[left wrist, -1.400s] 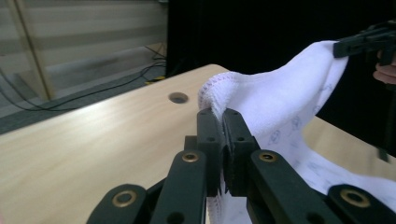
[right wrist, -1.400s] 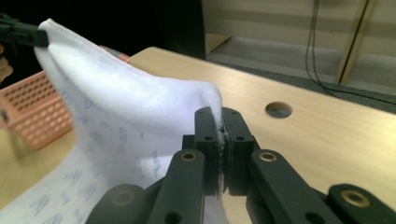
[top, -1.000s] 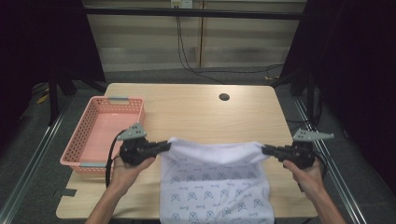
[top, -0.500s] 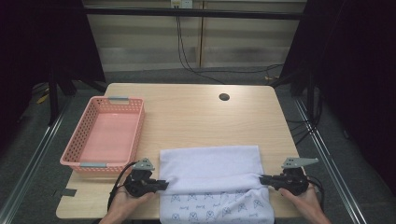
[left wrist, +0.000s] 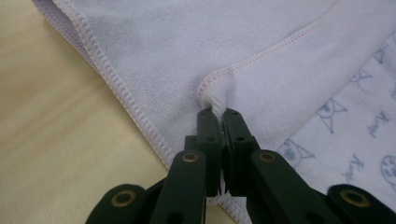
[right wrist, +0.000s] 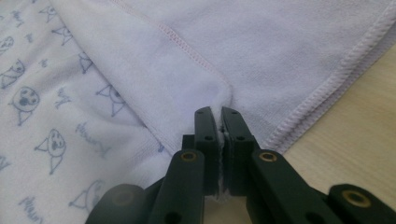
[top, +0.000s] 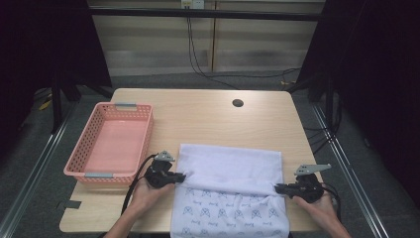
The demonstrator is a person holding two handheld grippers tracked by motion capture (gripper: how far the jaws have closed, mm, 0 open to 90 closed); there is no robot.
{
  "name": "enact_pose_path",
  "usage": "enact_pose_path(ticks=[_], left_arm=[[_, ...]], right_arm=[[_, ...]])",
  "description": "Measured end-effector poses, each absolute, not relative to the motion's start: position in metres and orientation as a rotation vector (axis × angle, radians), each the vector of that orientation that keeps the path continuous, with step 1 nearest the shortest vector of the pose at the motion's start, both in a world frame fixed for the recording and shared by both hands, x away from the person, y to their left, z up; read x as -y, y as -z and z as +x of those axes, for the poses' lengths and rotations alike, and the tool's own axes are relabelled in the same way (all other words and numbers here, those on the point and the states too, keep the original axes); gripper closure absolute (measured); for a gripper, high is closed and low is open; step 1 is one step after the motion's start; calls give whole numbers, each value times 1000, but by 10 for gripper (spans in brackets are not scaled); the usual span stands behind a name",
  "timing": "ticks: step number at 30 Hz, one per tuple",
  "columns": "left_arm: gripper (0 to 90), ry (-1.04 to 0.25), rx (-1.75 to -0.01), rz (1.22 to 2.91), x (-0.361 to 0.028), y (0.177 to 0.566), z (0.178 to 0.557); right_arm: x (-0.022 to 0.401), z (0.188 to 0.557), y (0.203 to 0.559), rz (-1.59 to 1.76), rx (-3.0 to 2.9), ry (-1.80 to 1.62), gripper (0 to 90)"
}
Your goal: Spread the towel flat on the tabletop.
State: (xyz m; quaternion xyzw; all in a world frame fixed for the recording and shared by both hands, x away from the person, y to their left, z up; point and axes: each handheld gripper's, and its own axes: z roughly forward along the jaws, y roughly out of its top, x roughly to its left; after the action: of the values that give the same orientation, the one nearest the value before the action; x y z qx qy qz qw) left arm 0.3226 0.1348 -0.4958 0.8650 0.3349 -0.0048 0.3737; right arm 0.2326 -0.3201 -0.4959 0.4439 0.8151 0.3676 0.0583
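The left claw point(top: 182, 175) is pinching a corner of the towel point(top: 233, 171); in the left gripper view its jaws are pressed together on a hemmed fold point(left wrist: 215, 93) just ahead of their tips. The right claw point(top: 279, 188) is likewise pinching the opposite corner, the cloth bunched between its jaws point(right wrist: 223, 100). Between the two claws the towel lies on the table point(top: 208, 119), its plain side folded over the printed side near the person. A basket point(top: 111, 144) sits just beyond the left claw, apart from the towel.
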Motion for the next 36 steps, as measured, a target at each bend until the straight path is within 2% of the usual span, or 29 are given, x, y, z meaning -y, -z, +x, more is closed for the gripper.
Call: enact_pose_path(ticks=[9, 11, 14, 21, 24, 36], left_arm=[[873, -19, -913, 2194, -126, 497, 359], [873, -60, -921, 2211, -124, 495, 365], [873, -37, -972, 2161, -129, 499, 380], [873, -81, -1056, 2096, -128, 501, 404], [872, -130, -1038, 2129, -123, 500, 411], [873, -115, -1123, 2084, -121, 502, 459]], right_arm=[[326, 269, 498, 1392, -2373, -1074, 866], [327, 282, 498, 1397, -2360, -1059, 866], [326, 301, 499, 1418, -2338, -1056, 866], [323, 339, 500, 1437, -2311, -1045, 864], [326, 350, 501, 1454, -2301, -1072, 864], [329, 394, 507, 1529, -2193, -1110, 866]])
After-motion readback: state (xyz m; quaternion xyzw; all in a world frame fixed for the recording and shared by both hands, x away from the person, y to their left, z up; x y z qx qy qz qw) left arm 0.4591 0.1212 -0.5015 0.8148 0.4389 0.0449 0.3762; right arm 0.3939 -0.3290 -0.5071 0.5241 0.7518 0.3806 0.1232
